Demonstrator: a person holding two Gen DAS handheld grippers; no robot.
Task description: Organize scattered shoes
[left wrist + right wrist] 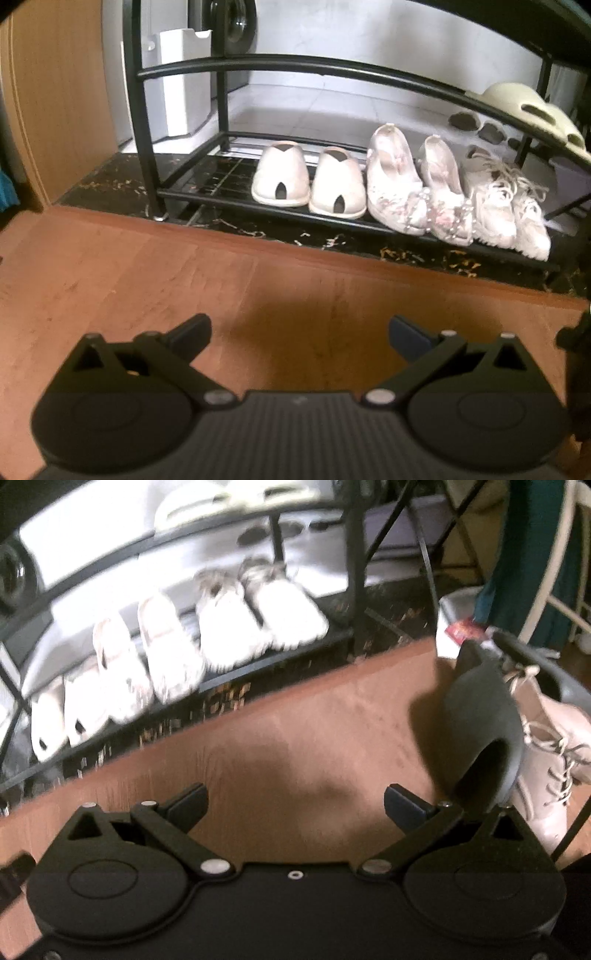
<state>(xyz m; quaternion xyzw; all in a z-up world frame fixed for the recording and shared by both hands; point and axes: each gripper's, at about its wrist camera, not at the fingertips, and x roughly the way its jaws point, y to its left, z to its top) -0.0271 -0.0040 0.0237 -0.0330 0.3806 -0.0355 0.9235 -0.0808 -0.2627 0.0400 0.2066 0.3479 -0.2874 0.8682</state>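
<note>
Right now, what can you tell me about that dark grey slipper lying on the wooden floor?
The dark grey slipper looks like smooth, matte rubber or foam, with a rounded closed toe and an open mouth facing the camera. It lies on the wooden floor, off the shoe rack, angled with its toe pointing away. A beige lace-up boot lies against its right side. The right gripper sits open just left of its opening, not touching it.

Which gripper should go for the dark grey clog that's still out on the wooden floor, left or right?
Right. The dark grey clog lies just ahead of the open right gripper, beside a laced boot. The open left gripper faces the shoe rack, with no clog in its view.
</note>
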